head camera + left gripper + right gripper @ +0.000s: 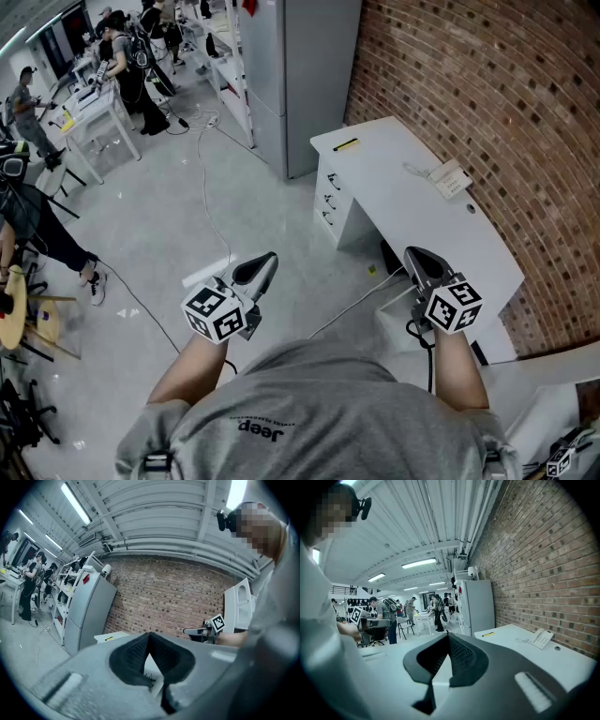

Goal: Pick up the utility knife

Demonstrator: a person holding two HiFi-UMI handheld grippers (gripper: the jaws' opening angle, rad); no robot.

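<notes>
Two grippers are held out at chest height over a pale grey floor (169, 244), each at the end of a bare forearm above a grey shirt (319, 412). The left gripper (266, 262) is clenched, its dark pads meeting at the tips with nothing between them. The right gripper (415, 255) is clenched the same way and is also empty; it reaches over the near end of the surface (394, 187).

That surface is a long white desk set along a curved red brick wall (487, 94), with a stack of drawers (330, 202) in the end that faces the room. A white telephone (450, 178) lies partway along it, close to the wall, with its cord trailing beside it. The utility knife (346, 144), yellow with a dark end, lies flat on the far corner of the surface, well apart from both grippers and from the telephone.

Beyond that corner stands a tall grey cabinet (300, 75). A thin cable (204, 178) runs across the floor towards it. Farther off, at the left of the room, several people (122, 66) stand at white tables (98, 112). Strip lights hang from the ribbed ceiling (419, 563).
</notes>
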